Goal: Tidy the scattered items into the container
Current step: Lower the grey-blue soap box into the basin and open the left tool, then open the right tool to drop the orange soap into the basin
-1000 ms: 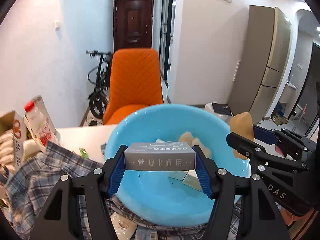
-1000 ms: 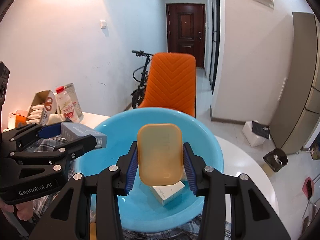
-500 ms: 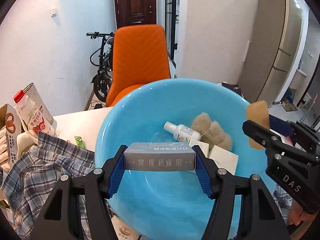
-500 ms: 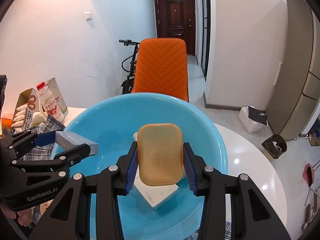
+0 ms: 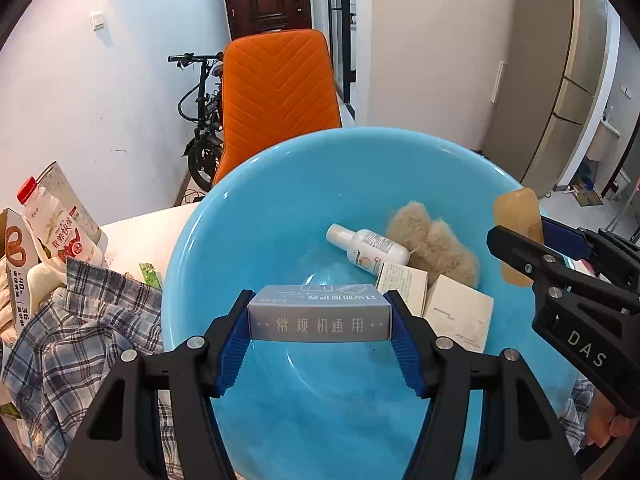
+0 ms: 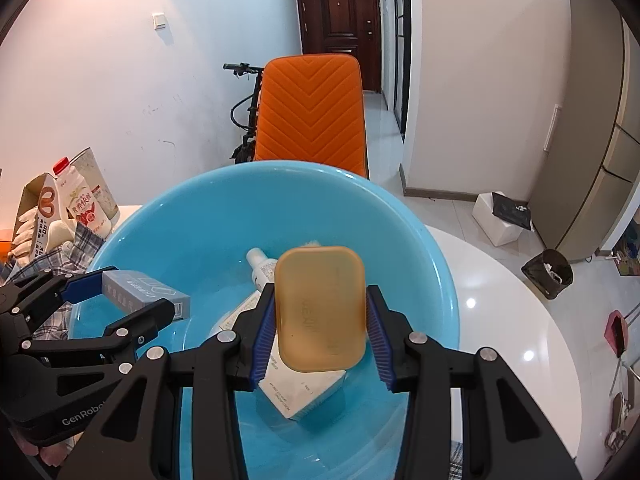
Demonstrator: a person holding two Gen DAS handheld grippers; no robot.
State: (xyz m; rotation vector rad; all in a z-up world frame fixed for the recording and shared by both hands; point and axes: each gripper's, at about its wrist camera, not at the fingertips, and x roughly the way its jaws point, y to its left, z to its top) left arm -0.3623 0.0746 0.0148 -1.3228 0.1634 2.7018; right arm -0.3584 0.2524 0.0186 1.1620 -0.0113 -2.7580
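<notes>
A big blue basin (image 5: 256, 216) (image 6: 436, 264) stands on the white table. My left gripper (image 5: 320, 320) (image 6: 132, 300) is shut on a grey box (image 5: 320, 314) (image 6: 140, 290), held over the basin's near side. The right gripper (image 6: 320, 316) (image 5: 520, 248) is shut on an amber soap bar (image 6: 320, 308) (image 5: 518, 228) over the basin's right part. Inside the basin lie a white bottle (image 5: 368, 246) (image 6: 260, 266), a beige furry thing (image 5: 434, 240) and two cream cartons (image 5: 458, 316) (image 6: 300, 392).
A plaid shirt (image 5: 80, 320) lies left of the basin, with a milk bottle (image 5: 52, 228) (image 6: 78, 200) and snack boxes (image 5: 16, 256) behind it. An orange chair (image 5: 280, 96) (image 6: 312, 108) stands beyond the table. A hand (image 5: 608, 424) holds the right gripper.
Both grippers have sunk and tipped down toward the basin with their loads still gripped. The basin's inside and the things in it have come into full view.
</notes>
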